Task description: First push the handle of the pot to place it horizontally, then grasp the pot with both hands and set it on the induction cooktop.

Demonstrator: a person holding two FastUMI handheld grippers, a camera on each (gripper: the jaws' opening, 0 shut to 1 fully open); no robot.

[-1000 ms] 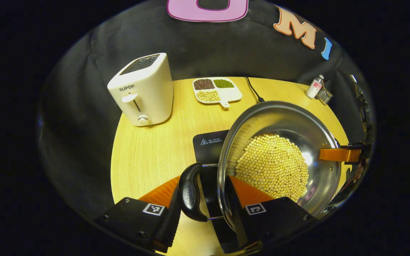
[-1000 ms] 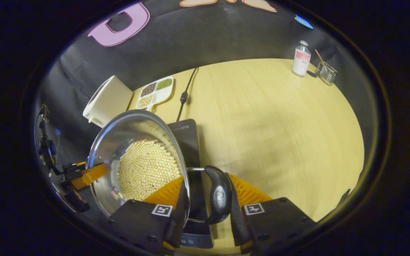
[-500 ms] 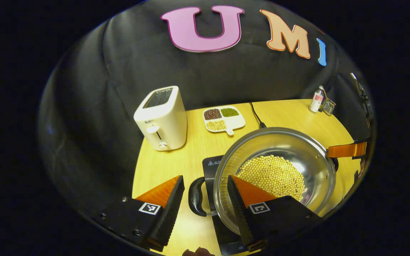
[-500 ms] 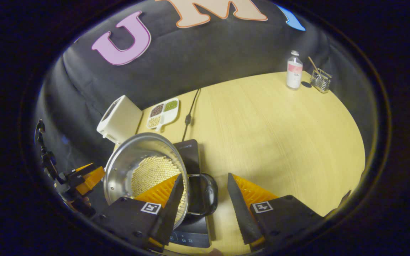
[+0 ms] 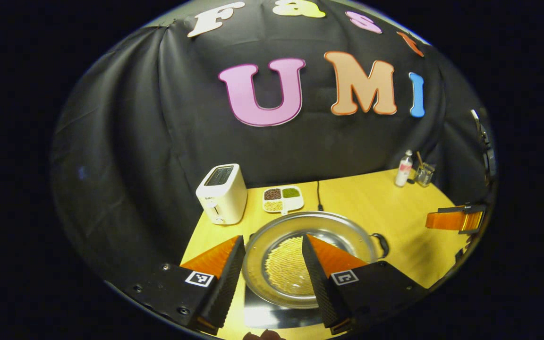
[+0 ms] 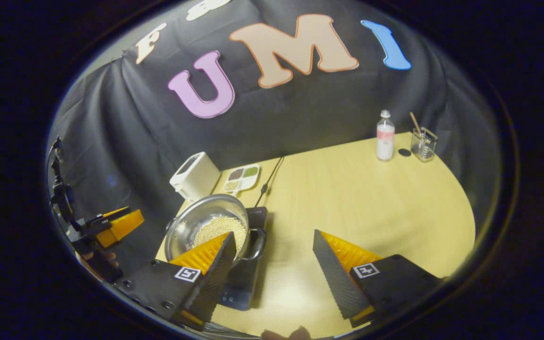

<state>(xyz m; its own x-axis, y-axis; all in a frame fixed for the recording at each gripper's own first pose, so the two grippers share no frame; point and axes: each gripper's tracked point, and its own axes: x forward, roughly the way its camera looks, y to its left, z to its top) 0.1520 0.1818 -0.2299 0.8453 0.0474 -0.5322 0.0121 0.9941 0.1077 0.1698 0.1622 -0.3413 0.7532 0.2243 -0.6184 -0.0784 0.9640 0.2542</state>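
The shiny round stainless-steel pot, its bottom covered with pale yellow beans, sat on the flat black induction cooktop at the near left part of the light wooden tabletop, so the placing step looked finished and the task seemed to be at its end. In the right gripper view the pot's dark loop handle lay out level at the pot's right side, over the cooktop. The left hand-held gripper hung above the pot with its fingers spread and nothing between them; the pot showed through the gap, well below. The right hand-held gripper was likewise spread wide and empty, raised above the tabletop to the right of the pot, with the handle near its left finger but apart from it. Far across the tabletop stood a white boxy toaster, a white divided dish of mixed beans just right of it, and a black power cord running from the far edge toward the cooktop. At the far right were a small clear bottle with a pink label and a small glass holder with a stick in it. What remained, by my reading, was only to check that the pot rested centred and flat on the cooktop and to carry both grippers clear without brushing the rim or the handle.
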